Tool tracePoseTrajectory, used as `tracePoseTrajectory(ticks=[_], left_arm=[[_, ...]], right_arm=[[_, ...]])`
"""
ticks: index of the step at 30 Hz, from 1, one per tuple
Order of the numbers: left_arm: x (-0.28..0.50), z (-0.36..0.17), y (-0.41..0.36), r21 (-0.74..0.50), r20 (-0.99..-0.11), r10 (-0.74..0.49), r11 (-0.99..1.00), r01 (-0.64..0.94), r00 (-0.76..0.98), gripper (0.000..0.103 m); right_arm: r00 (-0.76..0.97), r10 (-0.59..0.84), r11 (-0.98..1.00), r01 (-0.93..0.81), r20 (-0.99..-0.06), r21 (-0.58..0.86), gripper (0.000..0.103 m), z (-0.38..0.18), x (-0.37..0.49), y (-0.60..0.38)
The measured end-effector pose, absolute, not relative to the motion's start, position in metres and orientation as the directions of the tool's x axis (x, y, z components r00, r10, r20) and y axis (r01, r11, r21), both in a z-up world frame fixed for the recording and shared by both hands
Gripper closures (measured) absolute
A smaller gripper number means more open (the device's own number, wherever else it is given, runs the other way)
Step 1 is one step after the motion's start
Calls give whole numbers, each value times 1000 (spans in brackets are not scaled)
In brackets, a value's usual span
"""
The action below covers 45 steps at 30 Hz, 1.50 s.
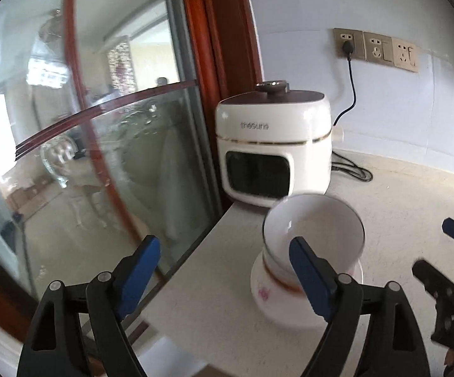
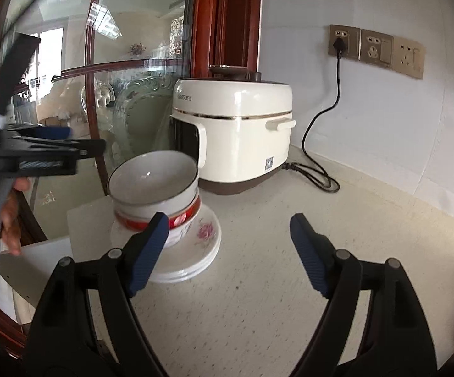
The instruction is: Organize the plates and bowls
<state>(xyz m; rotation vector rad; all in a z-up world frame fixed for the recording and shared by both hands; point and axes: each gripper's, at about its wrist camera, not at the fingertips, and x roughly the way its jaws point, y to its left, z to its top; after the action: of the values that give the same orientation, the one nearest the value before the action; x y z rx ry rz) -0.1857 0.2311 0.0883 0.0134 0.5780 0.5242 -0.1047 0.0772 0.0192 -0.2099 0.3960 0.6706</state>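
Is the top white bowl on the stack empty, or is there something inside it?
Empty: the top white bowl shows only a bare, glossy white inside in both views.

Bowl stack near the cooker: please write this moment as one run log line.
bowl stack: two bowls nested on plates | left gripper: jaws open, empty | right gripper: jaws open, empty | rice cooker: behind

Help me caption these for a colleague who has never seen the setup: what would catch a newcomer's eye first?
Probably the stack of dishes near the counter's left edge: a white bowl nested in a red-banded bowl, on flowered plates. Behind it stands a white cooker, plugged into a wall socket. Both the left gripper and the right gripper hang open and empty in front.
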Motion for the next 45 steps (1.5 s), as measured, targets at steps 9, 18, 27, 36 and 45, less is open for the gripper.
tracePoseTrajectory(ticks=[9,18,27,36,45], left_arm=[[-219,51,198,71,-582,416,882,-466,698,3],[-223,20,181,72,-622,414,876,-477,665,0],[-220,16,178,67,-627,400,883,-465,669,0],[-218,13,181,81,-630,406,882,-464,662,0],[-215,14,184,84,-627,410,881,-467,662,0]], right_arm=[[669,585,778,-623,-459,83,17,-9,-111,59],[622,609,764,-627,-492,153,17,-27,-108,52],[610,607,763,-627,-509,158,14,-34,-107,53],[597,606,761,-627,-526,164,14,-37,-105,57],[584,615,755,-630,-530,182,14,-38,-102,55]])
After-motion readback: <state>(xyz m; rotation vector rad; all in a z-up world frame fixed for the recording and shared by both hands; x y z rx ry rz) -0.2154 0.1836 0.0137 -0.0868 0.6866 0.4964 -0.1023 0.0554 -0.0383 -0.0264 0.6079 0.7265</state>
